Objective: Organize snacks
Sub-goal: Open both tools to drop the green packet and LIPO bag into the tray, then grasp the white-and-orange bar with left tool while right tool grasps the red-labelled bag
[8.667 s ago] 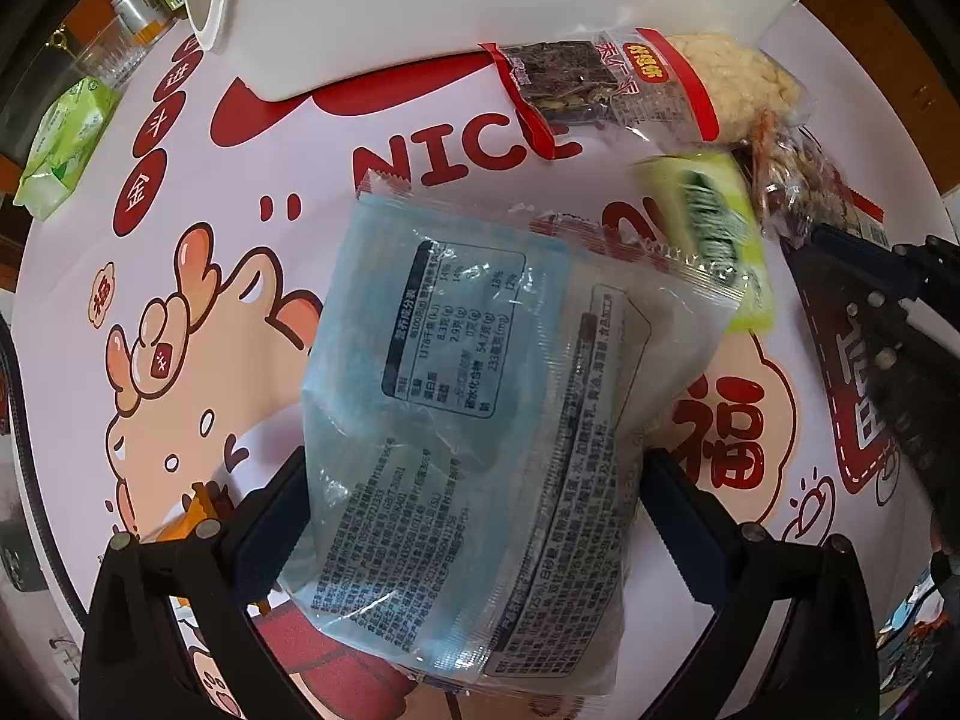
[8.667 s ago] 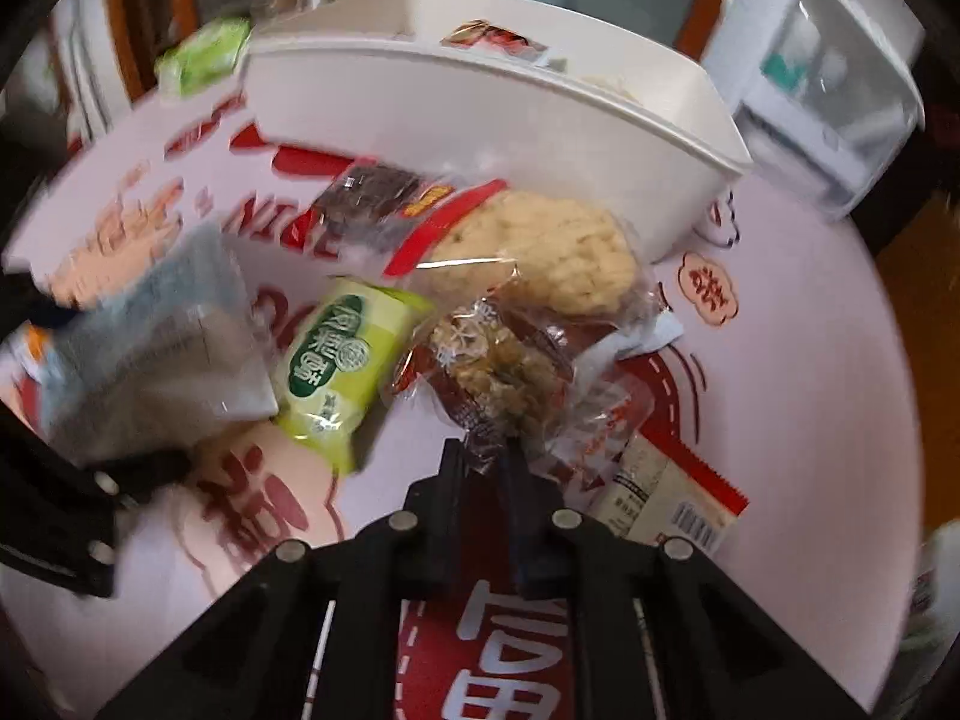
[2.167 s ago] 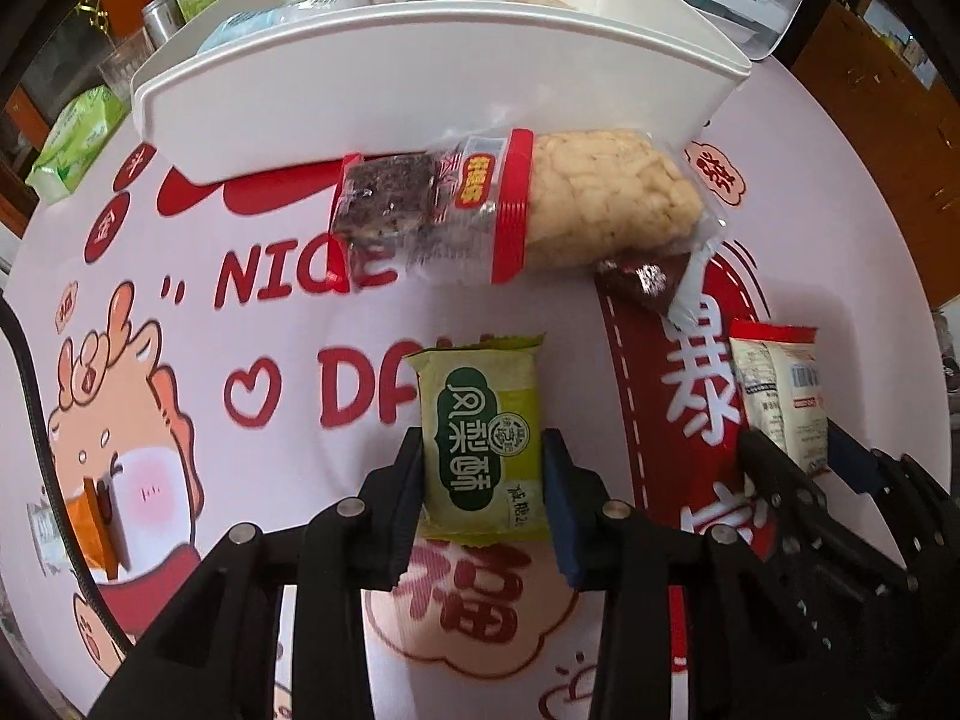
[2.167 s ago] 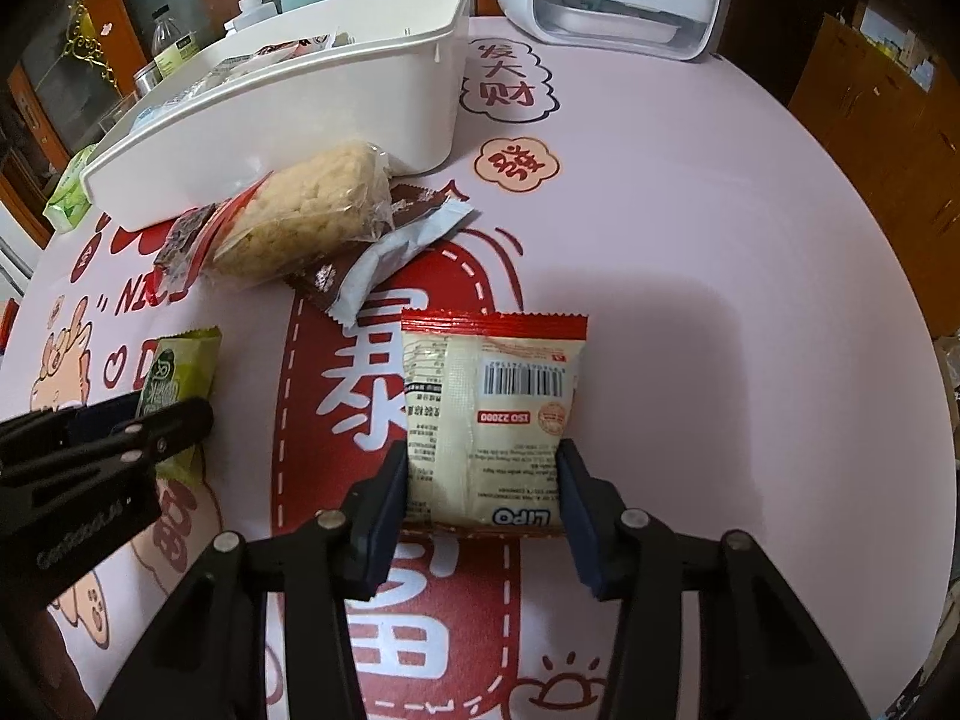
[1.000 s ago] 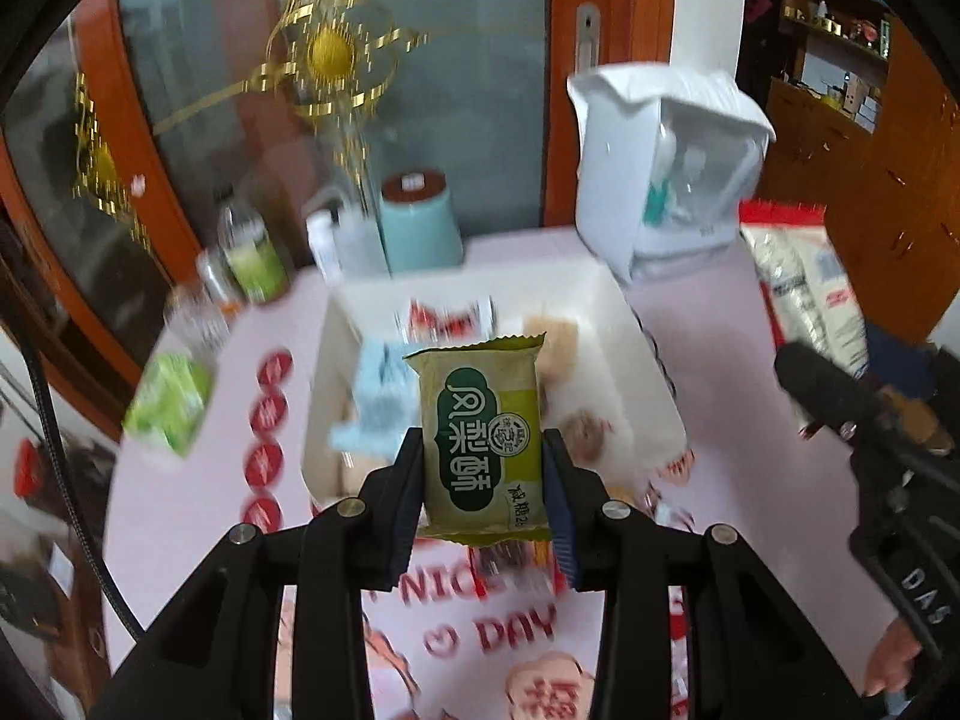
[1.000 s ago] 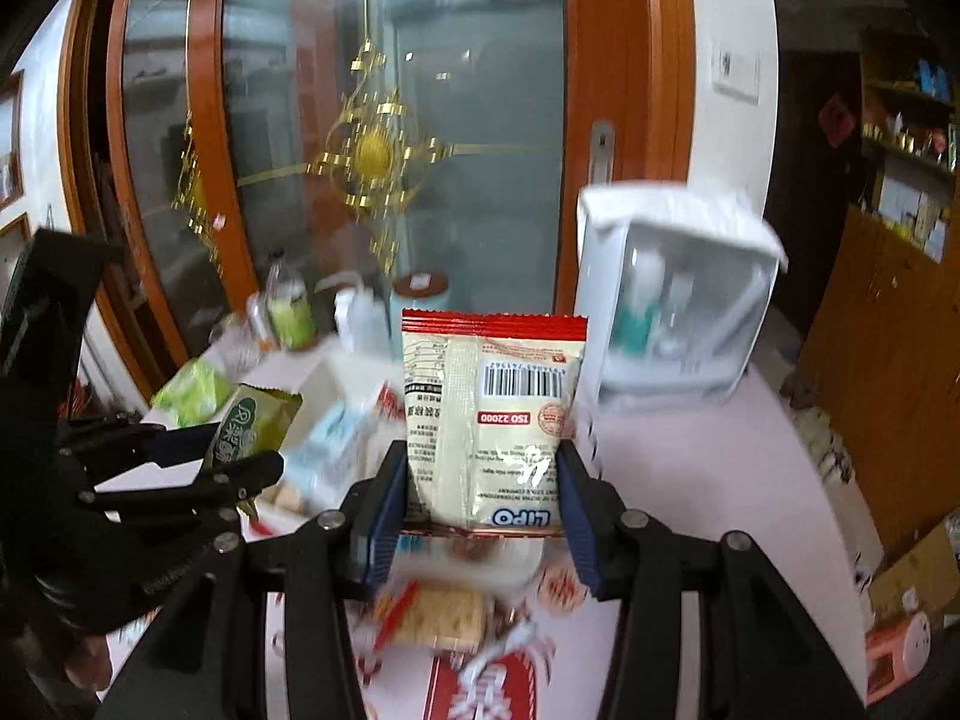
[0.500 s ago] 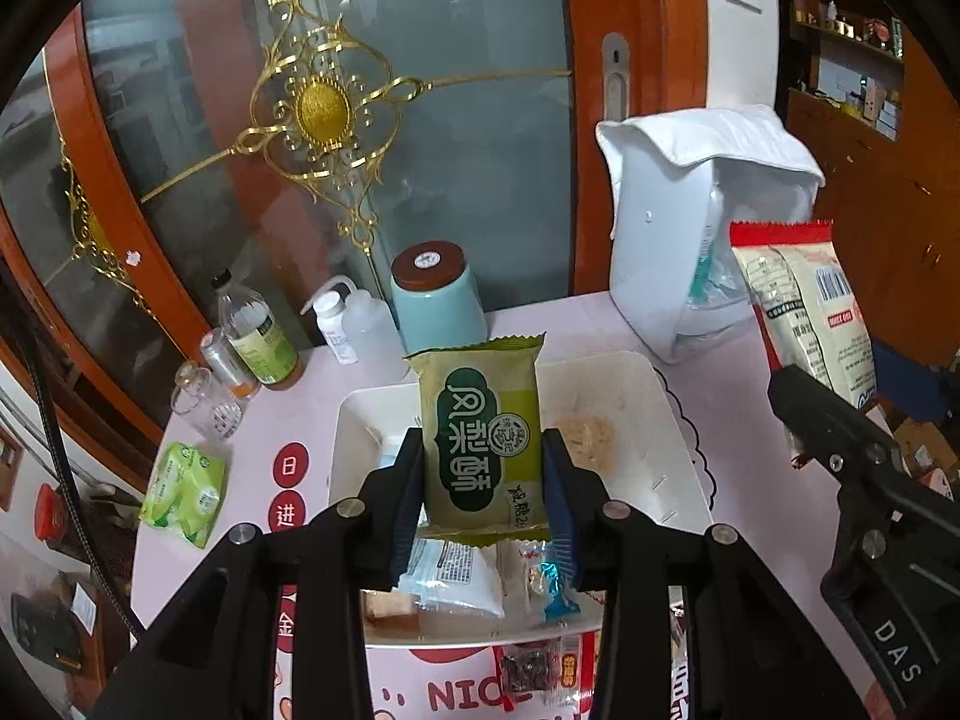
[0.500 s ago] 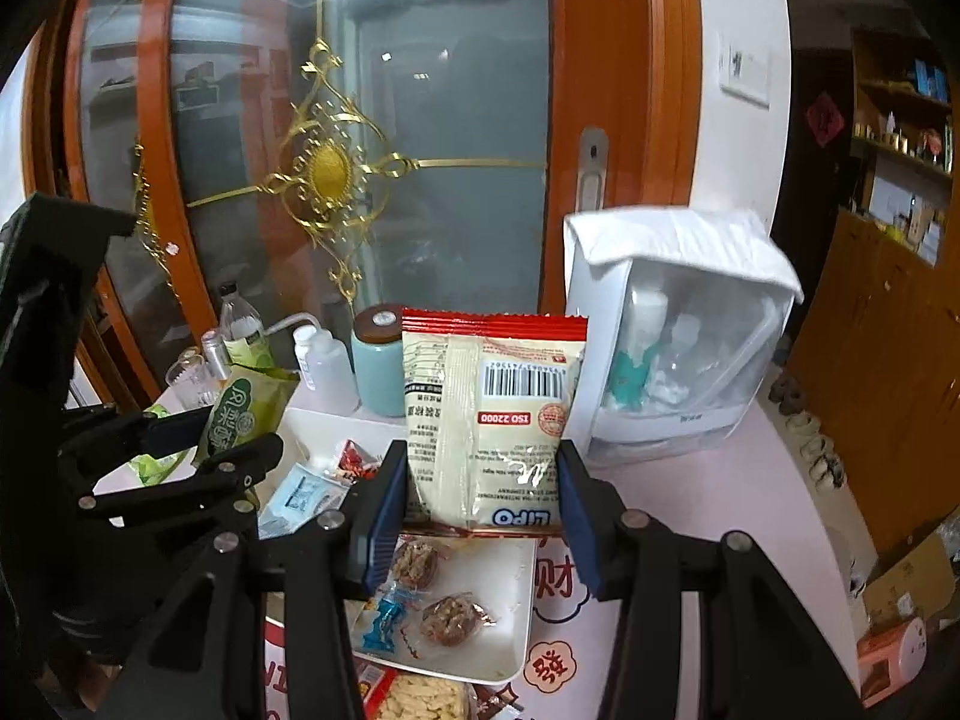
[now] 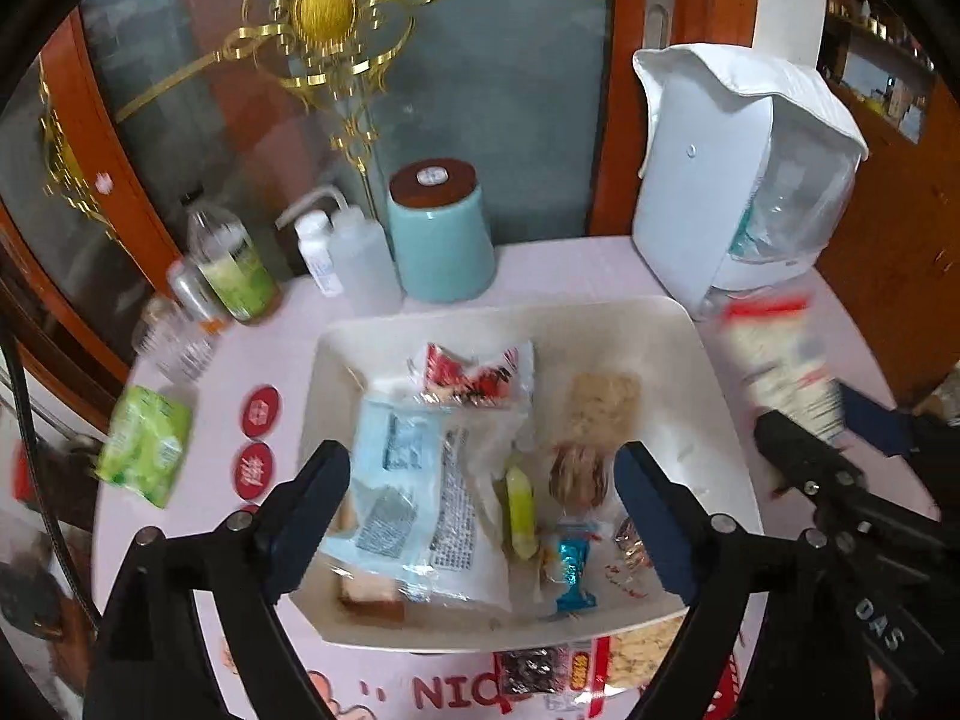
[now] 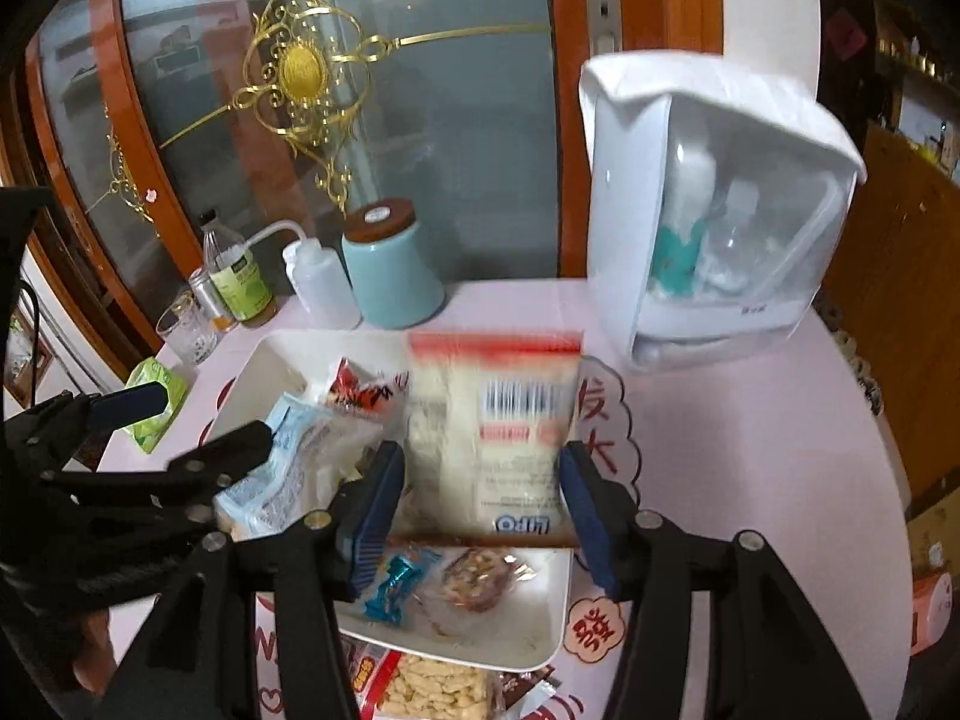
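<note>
Both grippers hang over the white bin (image 9: 708, 372) on the worktop (image 10: 750, 420). The left gripper (image 9: 480, 498) has its fingers opening wide and empty; the green packet (image 9: 519, 504) lies in the bin, at 12 o'clock of them. The right gripper (image 10: 477, 495) is opening, and the red-topped bag (image 10: 492, 420) sits blurred between its fingers; whether the pads touch it is unclear. Best to release over the bin's free 2 o'clock corner. The snacks (image 10: 432, 684) outside the bin are cut off.
</note>
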Motion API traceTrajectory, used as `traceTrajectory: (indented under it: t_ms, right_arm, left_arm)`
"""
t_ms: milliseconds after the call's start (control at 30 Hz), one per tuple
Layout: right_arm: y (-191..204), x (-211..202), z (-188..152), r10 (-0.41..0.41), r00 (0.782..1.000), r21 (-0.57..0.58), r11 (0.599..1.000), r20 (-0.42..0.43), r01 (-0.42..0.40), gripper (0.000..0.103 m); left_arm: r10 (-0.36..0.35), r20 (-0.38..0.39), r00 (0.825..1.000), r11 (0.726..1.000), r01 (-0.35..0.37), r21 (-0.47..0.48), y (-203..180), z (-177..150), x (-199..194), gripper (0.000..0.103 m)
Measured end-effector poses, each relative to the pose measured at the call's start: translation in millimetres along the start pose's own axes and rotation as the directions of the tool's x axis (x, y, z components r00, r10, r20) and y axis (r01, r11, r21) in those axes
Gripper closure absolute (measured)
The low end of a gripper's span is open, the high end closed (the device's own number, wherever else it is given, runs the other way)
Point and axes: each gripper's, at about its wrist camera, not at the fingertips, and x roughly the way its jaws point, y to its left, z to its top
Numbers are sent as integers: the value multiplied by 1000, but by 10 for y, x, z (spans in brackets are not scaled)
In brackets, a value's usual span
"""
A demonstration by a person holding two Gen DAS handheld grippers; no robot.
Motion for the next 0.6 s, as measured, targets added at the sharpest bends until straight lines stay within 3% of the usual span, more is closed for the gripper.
traceTrajectory:
  t_ms: [267,600]
  right_arm:
    - [127,-19,-69,10,1000,-36,999,-9,-10,48]
    - [208,-352,-249,11,1000,-66,998,29,-9,48]
  left_arm:
    - [10,-17,1000,1000,-11,-28,206,-116,-22,14]
    - [84,-1,996,996,-84,1,436,-362,-363,14]
